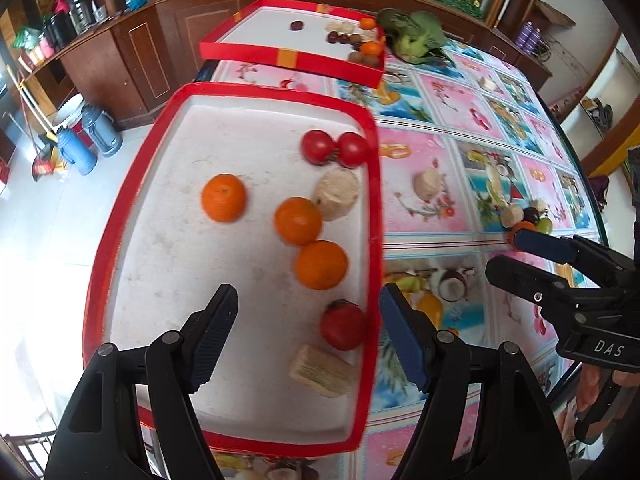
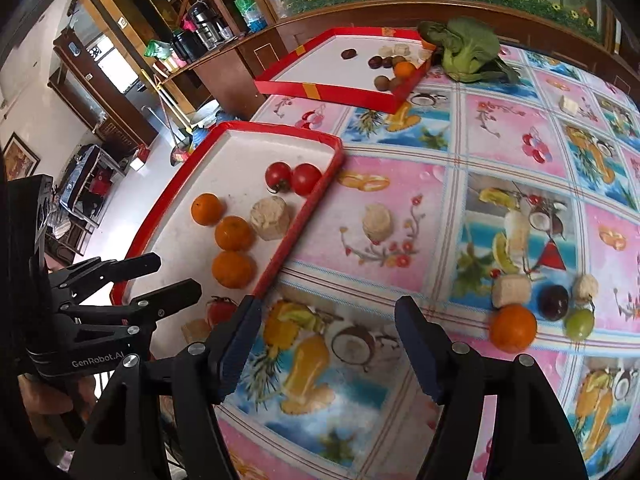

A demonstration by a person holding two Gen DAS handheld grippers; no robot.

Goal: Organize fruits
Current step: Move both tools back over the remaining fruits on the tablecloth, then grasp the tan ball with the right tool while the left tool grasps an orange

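Observation:
A red-rimmed white tray (image 1: 132, 184) holds three oranges (image 1: 298, 221), three tomatoes (image 1: 343, 325) and two pale sugarcane pieces (image 1: 322, 364). My left gripper (image 1: 308, 340) is open and empty, hovering over the tray's near end. My right gripper (image 2: 326, 344) is open and empty over the tablecloth, right of the tray (image 2: 320, 196). A loose cluster lies to its right: an orange (image 2: 513, 328), a dark plum (image 2: 553, 302), a green grape (image 2: 579, 323) and cane pieces (image 2: 511, 290). Another cane piece (image 2: 376, 222) lies alone beside the tray.
A second red tray (image 2: 332, 92) at the far table edge holds small dark fruits and an orange (image 2: 404, 69). A leafy green vegetable (image 2: 466, 50) lies next to it. The table edge and a floor drop lie left of the near tray; cabinets stand behind.

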